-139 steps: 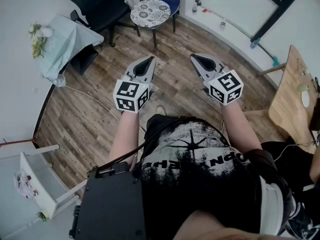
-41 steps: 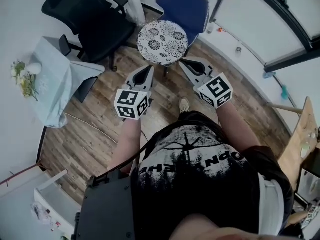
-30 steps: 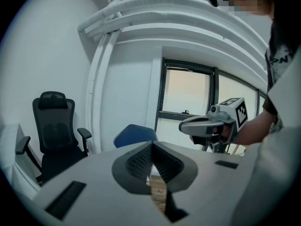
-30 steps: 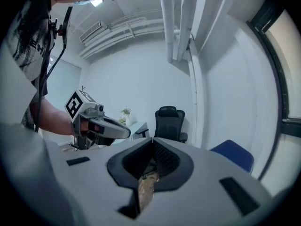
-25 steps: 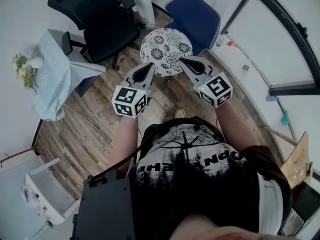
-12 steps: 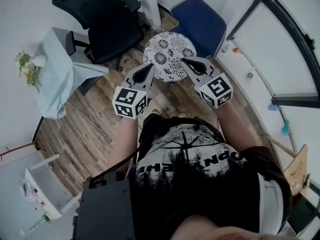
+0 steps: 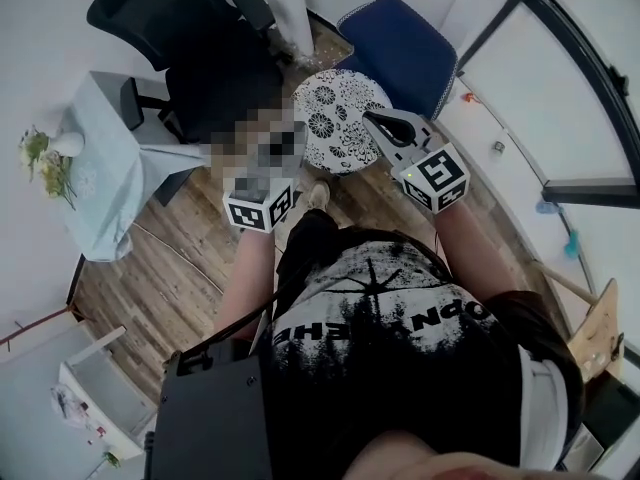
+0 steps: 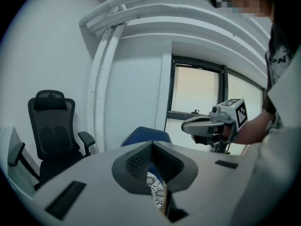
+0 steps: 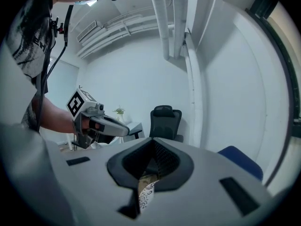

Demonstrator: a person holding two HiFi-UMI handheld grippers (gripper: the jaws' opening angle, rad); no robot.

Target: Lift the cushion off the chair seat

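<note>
Hovering both claws by the front edge of the seat of the blue chair (image 7: pixel 402 50), we see the round patterned cushion (image 7: pixel 335 118) lying flat on that seat, toward its front. On the left gripper (image 8: pixel 151 149) the jaws are pressed together with nothing pinched. The right gripper (image 7: pixel 378 124) is likewise closed and empty, its tips over the cushion's near-right rim. We judge the cushion light, soft, probably floppy, fabric grippy enough, not fragile. Best hold: the thin rim at the seat's front edge, one claw each side, so it doesn't fold. Jaws must spread first.
</note>
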